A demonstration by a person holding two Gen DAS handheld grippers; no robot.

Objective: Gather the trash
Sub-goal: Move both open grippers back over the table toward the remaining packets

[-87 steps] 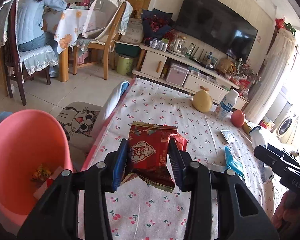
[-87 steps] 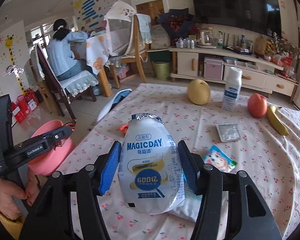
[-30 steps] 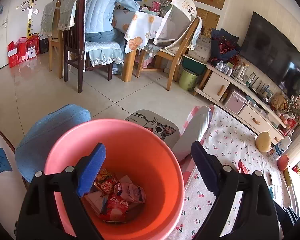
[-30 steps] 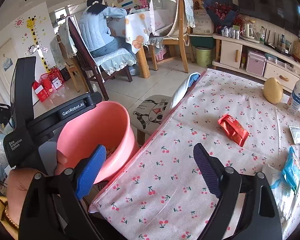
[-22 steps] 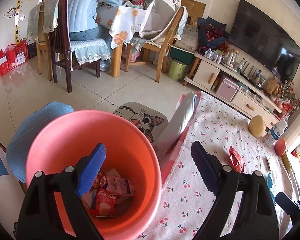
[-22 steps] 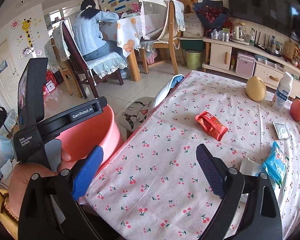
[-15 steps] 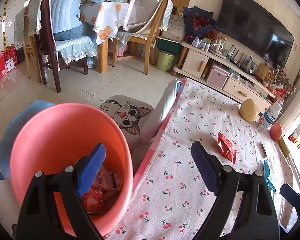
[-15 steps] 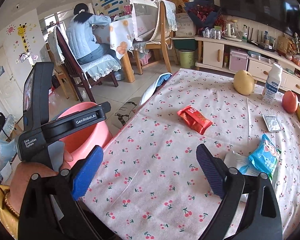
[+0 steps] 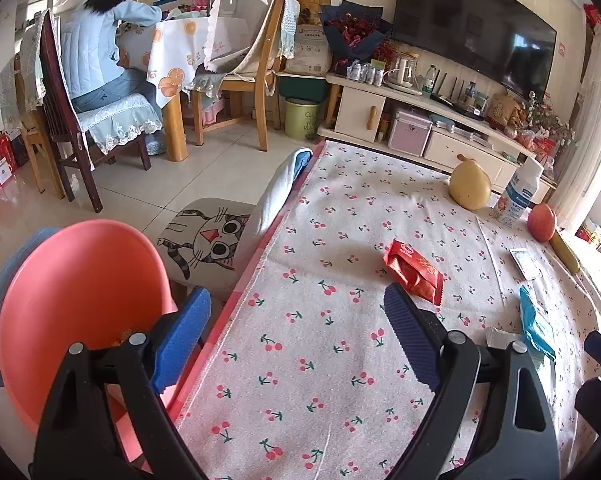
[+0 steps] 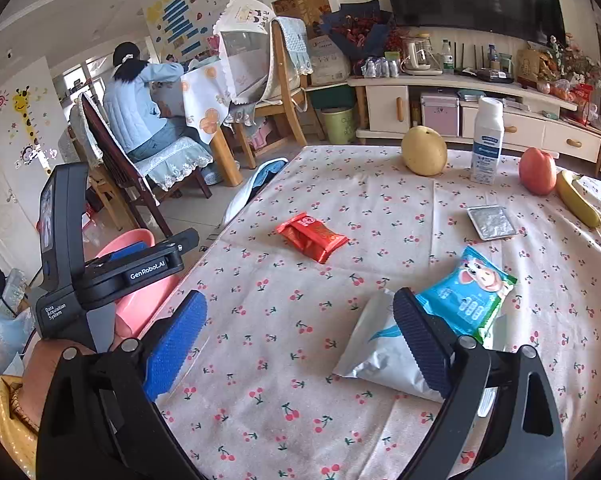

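A pink bin stands on the floor at the table's left edge; it also shows in the right wrist view. A red wrapper lies mid-table, also seen in the right wrist view. A white pouch, a blue packet and a silver foil packet lie to the right. My left gripper is open and empty over the table's near left edge. My right gripper is open and empty, its right finger over the white pouch.
A yellow pomelo, a white bottle, an apple and a banana stand at the table's far side. A cat-print stool is beside the bin. A person sits at a far dining table.
Both grippers have swung right, from over the bin to over the table. The trash they held 2.9 s ago is gone from the jaws; both are open and empty.
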